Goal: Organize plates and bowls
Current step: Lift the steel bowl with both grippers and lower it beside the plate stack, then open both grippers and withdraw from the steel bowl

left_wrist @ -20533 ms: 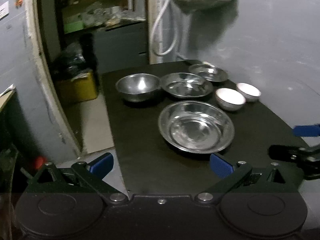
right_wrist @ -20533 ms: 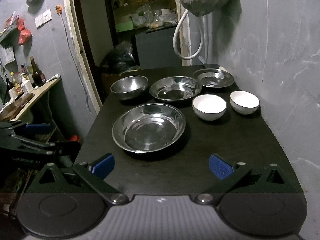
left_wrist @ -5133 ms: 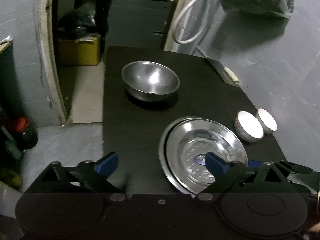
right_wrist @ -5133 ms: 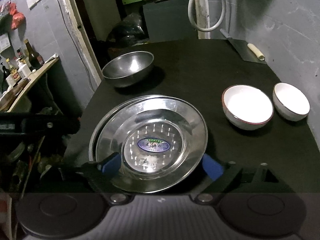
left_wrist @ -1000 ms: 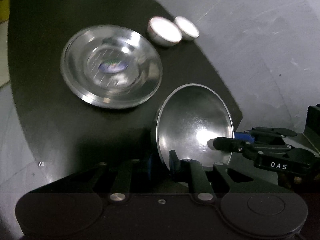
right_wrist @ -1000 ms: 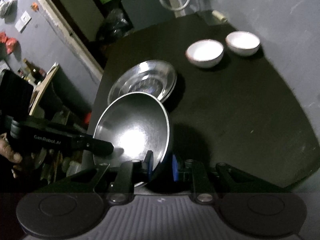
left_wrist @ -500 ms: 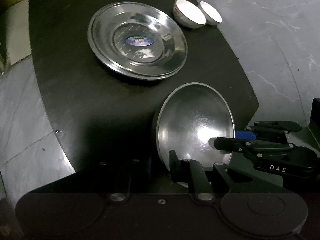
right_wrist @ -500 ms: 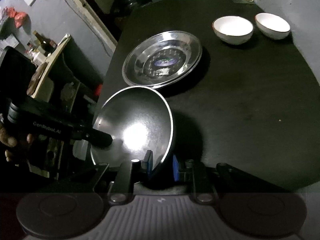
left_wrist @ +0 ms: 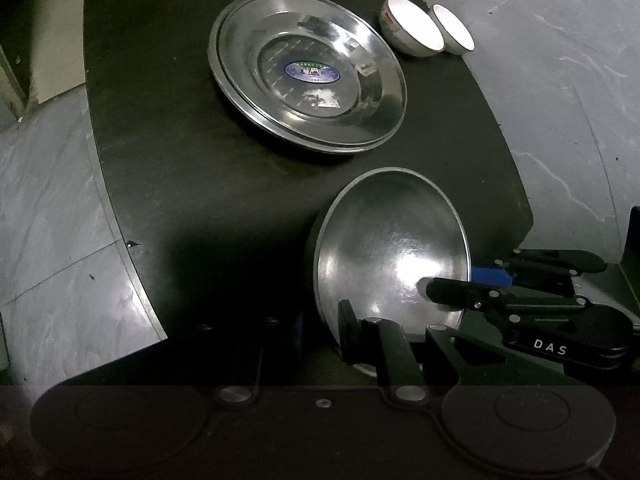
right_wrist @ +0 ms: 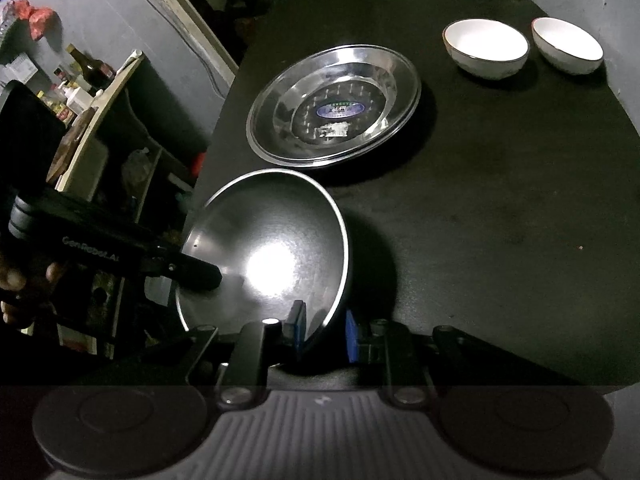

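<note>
A deep steel bowl (left_wrist: 384,248) (right_wrist: 272,248) hangs tilted over the near part of the black table (left_wrist: 160,140) (right_wrist: 500,220). My left gripper (left_wrist: 324,332) (right_wrist: 192,272) is shut on the bowl's rim on one side. My right gripper (right_wrist: 324,330) (left_wrist: 452,284) is shut on the rim on the other side. Farther back lies a stack of steel plates (left_wrist: 308,68) (right_wrist: 336,108) with a blue sticker in the top one. Two white bowls (left_wrist: 412,32) (right_wrist: 486,46) stand side by side beyond it, near the wall.
The table's curved edge drops to a grey tiled floor (left_wrist: 60,200) on the left. A wooden shelf with bottles (right_wrist: 80,76) stands off the table's left side. A person's hand (right_wrist: 16,280) holds the left gripper. A grey wall runs along the table's right.
Both grippers keep their hold on the steel bowl. Both views have swung, so the plate stack now sits higher and more to the middle of each picture.
</note>
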`<state>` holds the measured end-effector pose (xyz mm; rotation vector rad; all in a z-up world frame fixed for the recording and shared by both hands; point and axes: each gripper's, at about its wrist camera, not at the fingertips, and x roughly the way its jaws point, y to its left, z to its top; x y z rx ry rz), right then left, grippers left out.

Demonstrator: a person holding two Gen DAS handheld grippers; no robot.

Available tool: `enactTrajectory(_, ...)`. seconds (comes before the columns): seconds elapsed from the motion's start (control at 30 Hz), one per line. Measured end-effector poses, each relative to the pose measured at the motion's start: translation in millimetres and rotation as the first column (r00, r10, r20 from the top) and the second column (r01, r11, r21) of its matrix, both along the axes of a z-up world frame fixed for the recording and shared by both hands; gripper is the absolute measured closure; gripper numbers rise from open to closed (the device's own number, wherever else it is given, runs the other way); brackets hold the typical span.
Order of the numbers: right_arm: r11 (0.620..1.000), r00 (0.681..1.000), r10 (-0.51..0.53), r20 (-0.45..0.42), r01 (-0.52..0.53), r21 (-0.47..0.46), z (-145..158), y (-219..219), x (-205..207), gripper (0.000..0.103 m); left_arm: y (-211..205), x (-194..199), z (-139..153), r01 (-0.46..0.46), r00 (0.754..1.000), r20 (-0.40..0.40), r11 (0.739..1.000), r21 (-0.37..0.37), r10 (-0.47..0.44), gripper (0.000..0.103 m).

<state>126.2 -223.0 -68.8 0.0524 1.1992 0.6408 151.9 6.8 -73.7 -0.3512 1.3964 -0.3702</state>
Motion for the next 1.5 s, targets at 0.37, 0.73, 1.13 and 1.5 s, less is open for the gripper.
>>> enactTrajectory(0.37,1.000,1.000,0.013,0.003,-0.013,0.008,0.9,2.2,0.7,0.073,1.3,1.3,3.5,-0.025,1.000,0.013,0.999,0.029,0.025,0.085)
enactTrajectory(0.73,1.000,0.999,0.015,0.040,-0.015,-0.003,8.6,0.1,0.5,0.065,1.7,-1.2,21.3,-0.042,0.996,0.083,0.995,0.086,0.035,0.080)
enactTrajectory(1.13,0.991,0.979,-0.126,0.159,0.119,0.055,30.1,-24.9,0.0,0.029,15.1,12.8,61.7,-0.136,0.968,0.229,0.983,0.126,0.104,0.041)
enactTrajectory(1.5,0.980,0.947,-0.189,0.261,0.167,0.107,40.4,-35.0,4.6,0.000,7.1,19.8,69.2,-0.162,0.958,0.260,0.975,0.151,0.119,0.001)
